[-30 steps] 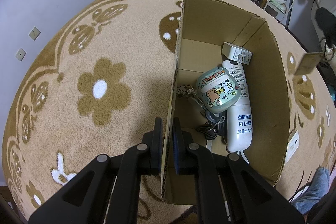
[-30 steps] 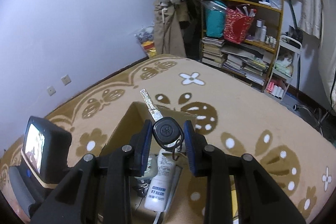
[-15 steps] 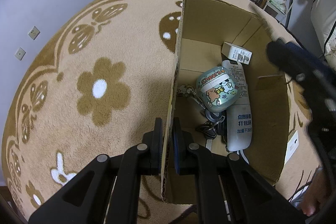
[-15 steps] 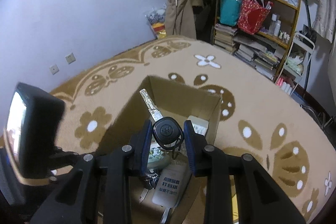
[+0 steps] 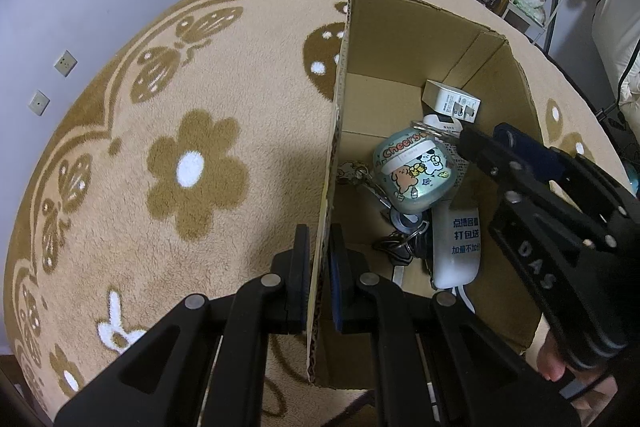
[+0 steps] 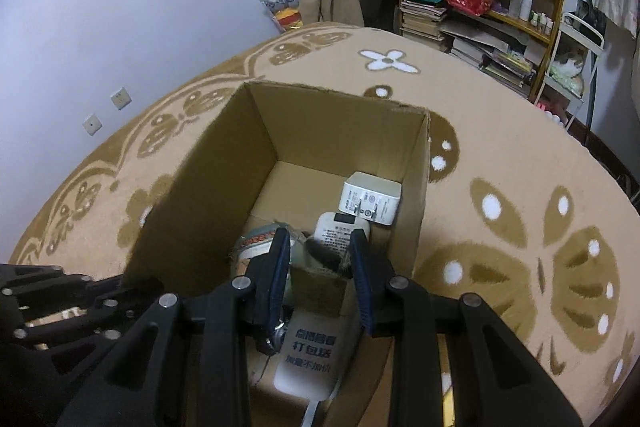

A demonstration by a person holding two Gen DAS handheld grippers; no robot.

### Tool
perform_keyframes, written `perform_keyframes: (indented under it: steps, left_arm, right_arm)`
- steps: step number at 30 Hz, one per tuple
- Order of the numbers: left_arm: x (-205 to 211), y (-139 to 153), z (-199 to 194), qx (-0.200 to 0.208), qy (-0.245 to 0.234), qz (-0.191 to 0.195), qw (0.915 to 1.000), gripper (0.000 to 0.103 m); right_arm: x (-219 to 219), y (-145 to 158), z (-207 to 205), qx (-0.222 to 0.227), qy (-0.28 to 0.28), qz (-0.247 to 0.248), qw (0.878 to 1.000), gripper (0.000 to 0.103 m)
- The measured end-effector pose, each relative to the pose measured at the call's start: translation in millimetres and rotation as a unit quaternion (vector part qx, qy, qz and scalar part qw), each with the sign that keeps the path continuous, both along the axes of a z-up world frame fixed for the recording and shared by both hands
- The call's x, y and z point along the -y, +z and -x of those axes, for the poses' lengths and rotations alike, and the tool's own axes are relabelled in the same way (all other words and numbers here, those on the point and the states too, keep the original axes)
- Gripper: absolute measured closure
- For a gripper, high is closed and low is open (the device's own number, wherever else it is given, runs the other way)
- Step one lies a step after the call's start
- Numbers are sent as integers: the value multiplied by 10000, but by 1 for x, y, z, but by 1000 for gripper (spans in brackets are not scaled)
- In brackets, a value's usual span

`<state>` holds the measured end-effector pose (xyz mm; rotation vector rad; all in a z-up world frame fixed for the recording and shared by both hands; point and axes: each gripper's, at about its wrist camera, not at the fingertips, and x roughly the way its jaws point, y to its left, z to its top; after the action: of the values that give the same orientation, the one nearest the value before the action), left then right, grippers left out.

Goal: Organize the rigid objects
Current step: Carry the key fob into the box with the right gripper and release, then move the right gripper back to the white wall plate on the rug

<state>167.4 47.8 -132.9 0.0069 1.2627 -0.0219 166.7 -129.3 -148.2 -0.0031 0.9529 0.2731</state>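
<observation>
The car key, a black head seen blurred, is gripped between the narrowly parted fingers of the right gripper, low inside the cardboard box. Its silver blade is pointed forward along the fingers. The box wall is pinched by the left gripper.

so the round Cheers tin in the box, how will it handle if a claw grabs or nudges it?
The Cheers tin looks rigid, so probably no give under the pads. Its glossy, curved sides may slip in a flat pinch. It lies tilted on keys and a white bottle, so a nudge could roll it.
</observation>
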Motion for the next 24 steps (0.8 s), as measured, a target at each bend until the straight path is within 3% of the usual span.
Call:
perform_keyframes:
  steps: [9,15,18,24]
  left_arm:
    - [0,-1,-1,-5,5,6,10000,93]
    - [-1,0,0,-18,26,50,10000,93]
    - [-2,0,0,-24,18,63,10000,93]
    - [-2,0,0,-30,11,71,10000,93]
  right_arm:
    - [-2,0,0,-10,33,66,10000,70]
    - [5,9,-2,-62,-84,-128,9999,60]
    - [7,17,1,28,-192,-83,9998,46]
    - [18,36,7,81,-346,-228,9991,38]
